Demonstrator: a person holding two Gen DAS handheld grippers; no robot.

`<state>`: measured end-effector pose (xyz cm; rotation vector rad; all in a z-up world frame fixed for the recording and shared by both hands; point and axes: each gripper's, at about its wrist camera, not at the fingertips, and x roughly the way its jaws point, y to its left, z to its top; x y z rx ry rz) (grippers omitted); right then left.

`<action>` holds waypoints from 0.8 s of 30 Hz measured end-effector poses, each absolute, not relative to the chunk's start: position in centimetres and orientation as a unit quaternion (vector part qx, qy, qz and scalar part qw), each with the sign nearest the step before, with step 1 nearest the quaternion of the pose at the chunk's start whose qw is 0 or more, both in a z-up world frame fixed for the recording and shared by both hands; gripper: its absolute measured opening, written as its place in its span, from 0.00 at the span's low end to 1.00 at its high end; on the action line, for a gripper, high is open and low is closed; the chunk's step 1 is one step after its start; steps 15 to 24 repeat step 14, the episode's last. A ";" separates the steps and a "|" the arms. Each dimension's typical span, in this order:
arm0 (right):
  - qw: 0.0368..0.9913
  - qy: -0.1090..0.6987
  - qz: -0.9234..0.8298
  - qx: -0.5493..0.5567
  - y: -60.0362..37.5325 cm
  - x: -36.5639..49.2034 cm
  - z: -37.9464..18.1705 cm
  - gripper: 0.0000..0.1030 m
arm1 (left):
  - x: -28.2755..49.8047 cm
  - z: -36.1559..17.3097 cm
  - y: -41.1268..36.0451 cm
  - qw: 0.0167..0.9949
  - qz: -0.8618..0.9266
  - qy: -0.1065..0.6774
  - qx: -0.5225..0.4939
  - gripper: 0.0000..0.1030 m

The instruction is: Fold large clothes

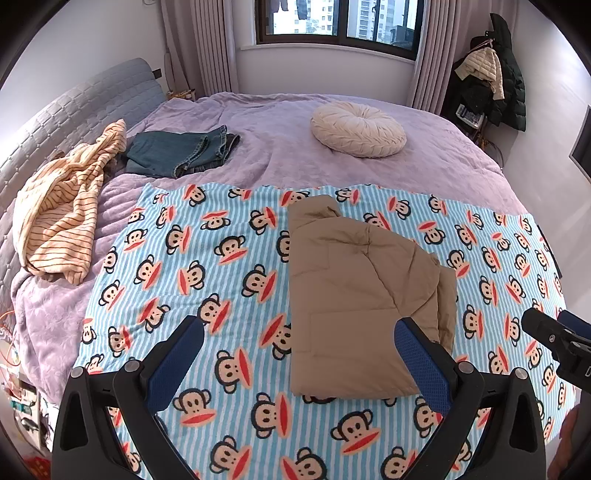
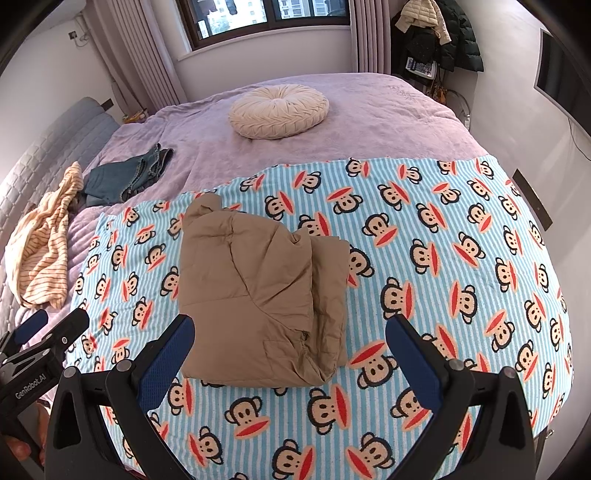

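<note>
Lilac bed [image 1: 280, 147], monkey-print blanket [image 1: 221, 280], window [image 1: 340, 18]

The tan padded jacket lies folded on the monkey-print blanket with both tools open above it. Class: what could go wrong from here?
1. The tan padded jacket looks puffy; its loose right-hand layers could spring open if left unpressed.
2. A one-sided grab by the left tool or right tool could undo the fold.
3. Dragging might bunch the monkey-print blanket.

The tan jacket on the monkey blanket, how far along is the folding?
Done: the tan jacket lies folded into a compact bundle on the monkey blanket. In hand: nothing; both the left hand-held gripper and the right hand-held gripper are open. Left: the striped garment lies crumpled.
</note>
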<state>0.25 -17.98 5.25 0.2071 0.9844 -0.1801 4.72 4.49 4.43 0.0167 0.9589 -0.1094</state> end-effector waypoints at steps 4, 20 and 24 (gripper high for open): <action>0.872 0.471 -0.086 0.099 -18.0 0.3 5.3 1.00 | 4.9 4.5 4.8 0.886 -0.054 0.460 0.010 1.00; 0.872 0.471 -0.087 0.100 -18.0 0.3 5.3 1.00 | 5.0 4.7 4.8 0.888 -0.057 0.456 0.012 1.00; 0.872 0.471 -0.087 0.100 -18.0 0.3 5.3 1.00 | 5.0 4.7 4.8 0.888 -0.057 0.456 0.012 1.00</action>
